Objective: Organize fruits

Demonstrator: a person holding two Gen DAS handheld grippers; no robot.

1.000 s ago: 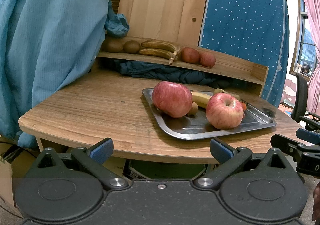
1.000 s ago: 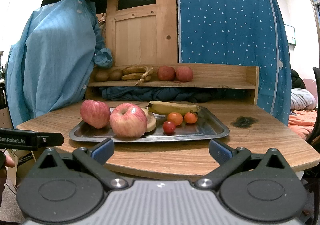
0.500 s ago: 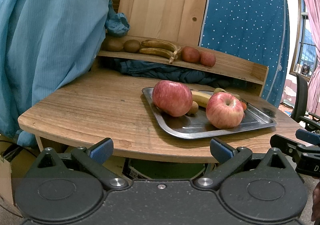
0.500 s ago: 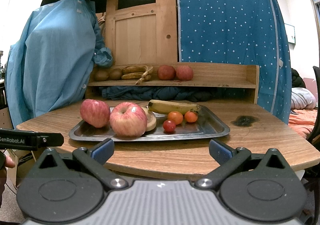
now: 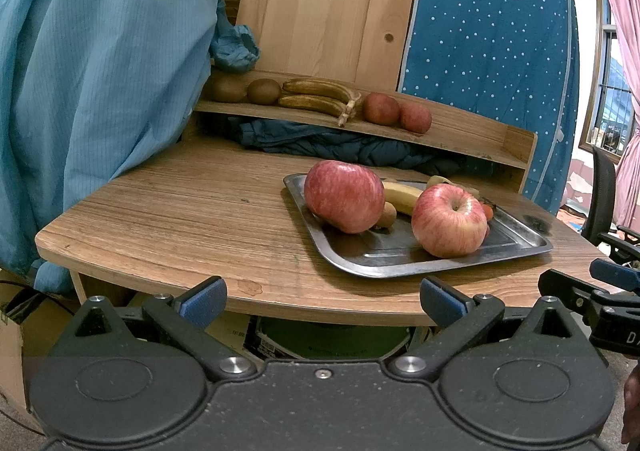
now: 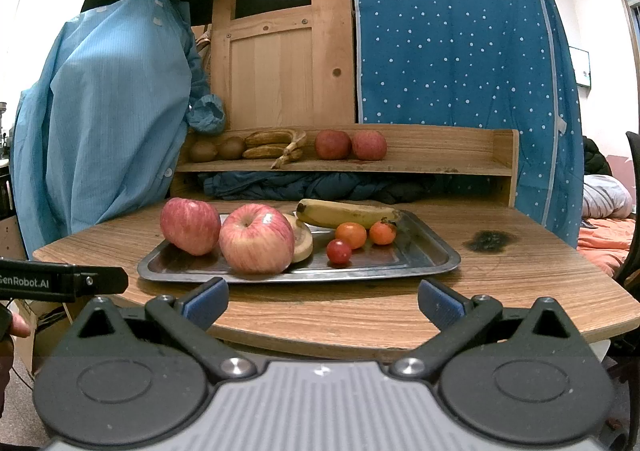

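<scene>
While both tools are idling unchanged before the bench point(image 6: 360, 315), nothing is progressing. Left tool point(image 5: 320, 297) and right tool point(image 6: 322, 297) are gaping wide, empty; tray point(image 6: 432, 255) fruit is waiting.

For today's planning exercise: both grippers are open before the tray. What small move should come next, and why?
Probably move the left gripper forward toward the nearest apple on the tray. It holds nothing, and the shelf already groups apples, with bare room beside them.
</scene>
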